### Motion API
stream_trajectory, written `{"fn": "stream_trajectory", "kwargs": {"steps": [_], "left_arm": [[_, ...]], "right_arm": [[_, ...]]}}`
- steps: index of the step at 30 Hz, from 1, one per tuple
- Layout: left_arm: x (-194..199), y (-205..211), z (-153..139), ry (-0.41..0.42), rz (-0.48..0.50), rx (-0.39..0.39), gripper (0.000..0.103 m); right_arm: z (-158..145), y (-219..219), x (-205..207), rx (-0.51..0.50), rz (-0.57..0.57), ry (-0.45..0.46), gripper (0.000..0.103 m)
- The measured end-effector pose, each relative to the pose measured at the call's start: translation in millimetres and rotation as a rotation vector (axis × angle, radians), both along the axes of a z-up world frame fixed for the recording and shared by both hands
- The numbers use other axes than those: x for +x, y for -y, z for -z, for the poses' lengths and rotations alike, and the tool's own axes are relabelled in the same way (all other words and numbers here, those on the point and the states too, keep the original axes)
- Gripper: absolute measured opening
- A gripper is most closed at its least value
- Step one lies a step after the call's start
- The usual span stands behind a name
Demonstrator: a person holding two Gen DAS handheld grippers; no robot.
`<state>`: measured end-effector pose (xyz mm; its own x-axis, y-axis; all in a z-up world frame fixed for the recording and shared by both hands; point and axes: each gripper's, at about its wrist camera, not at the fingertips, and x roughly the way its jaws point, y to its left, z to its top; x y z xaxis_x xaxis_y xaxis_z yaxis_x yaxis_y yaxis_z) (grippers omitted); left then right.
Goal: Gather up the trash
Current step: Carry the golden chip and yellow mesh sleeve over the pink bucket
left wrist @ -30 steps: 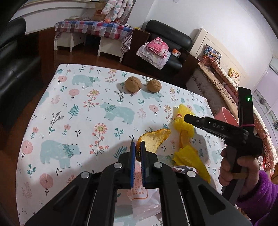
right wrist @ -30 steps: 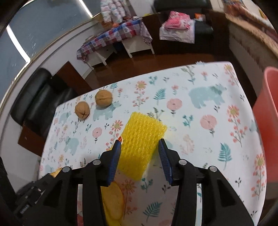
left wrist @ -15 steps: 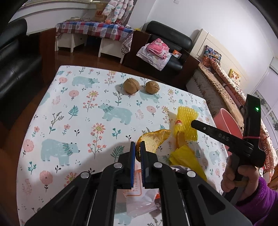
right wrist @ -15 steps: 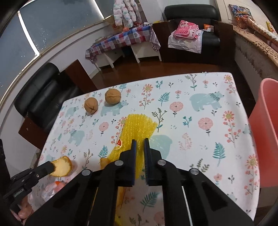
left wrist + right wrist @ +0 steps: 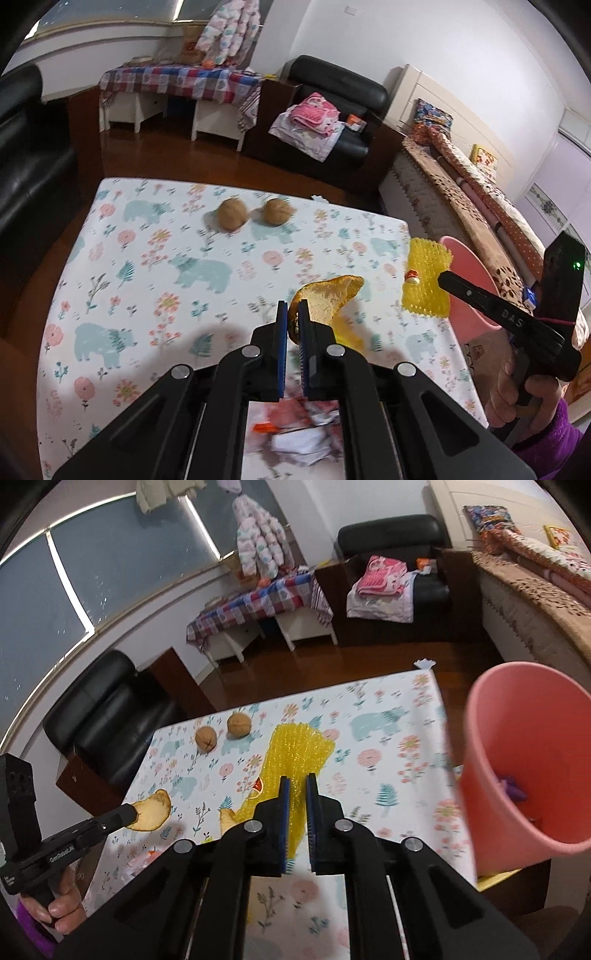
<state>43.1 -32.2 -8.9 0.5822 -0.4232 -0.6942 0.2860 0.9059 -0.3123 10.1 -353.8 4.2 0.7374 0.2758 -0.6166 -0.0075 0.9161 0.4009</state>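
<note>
My left gripper [image 5: 292, 314] is shut on an orange peel [image 5: 328, 297] and holds it above the flowered table [image 5: 155, 258]; the peel also shows in the right wrist view [image 5: 151, 809]. My right gripper [image 5: 296, 781] is shut on a yellow foam fruit net [image 5: 295, 747], lifted off the table near the pink bin [image 5: 517, 775]. From the left wrist view the net [image 5: 426, 282] hangs at the table's right edge beside the bin [image 5: 467, 280]. A crumpled wrapper [image 5: 299, 432] lies under my left gripper.
Two walnuts [image 5: 231, 215] [image 5: 277, 210] sit at the far side of the table. A small peel scrap [image 5: 226, 816] lies on the cloth. Black sofas [image 5: 29, 147], a checked side table [image 5: 177, 81] and a bed [image 5: 469, 177] surround the table.
My right gripper closed on the yellow net, lifted it and carried it right toward the pink bin. My left gripper rose slightly, still holding the peel.
</note>
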Motion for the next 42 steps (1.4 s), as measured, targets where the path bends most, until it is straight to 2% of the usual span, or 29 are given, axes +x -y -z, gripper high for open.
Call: {"fn": "stream_trajectory", "kwargs": {"steps": [7, 15, 26, 32, 42], "left_arm": [[-3, 41, -16, 0.025, 0.066, -0.003, 0.005], [-2, 103, -32, 0.051, 0.167, 0.006, 0.005], [8, 211, -41, 0.071, 0.295, 0.031, 0.005], [17, 262, -38, 0.084, 0.332, 0.059, 0.005], [26, 311, -15, 0.049, 0.353, 0.111, 0.005]], "right_arm": [[-10, 47, -27, 0.02, 0.093, 0.04, 0.009], [-9, 106, -52, 0.037, 0.22, 0.058, 0.009], [-5, 157, -69, -0.099, 0.352, 0.074, 0.009], [2, 172, -71, -0.14, 0.38, 0.067, 0.009], [15, 190, -67, -0.101, 0.399, 0.05, 0.009]]}}
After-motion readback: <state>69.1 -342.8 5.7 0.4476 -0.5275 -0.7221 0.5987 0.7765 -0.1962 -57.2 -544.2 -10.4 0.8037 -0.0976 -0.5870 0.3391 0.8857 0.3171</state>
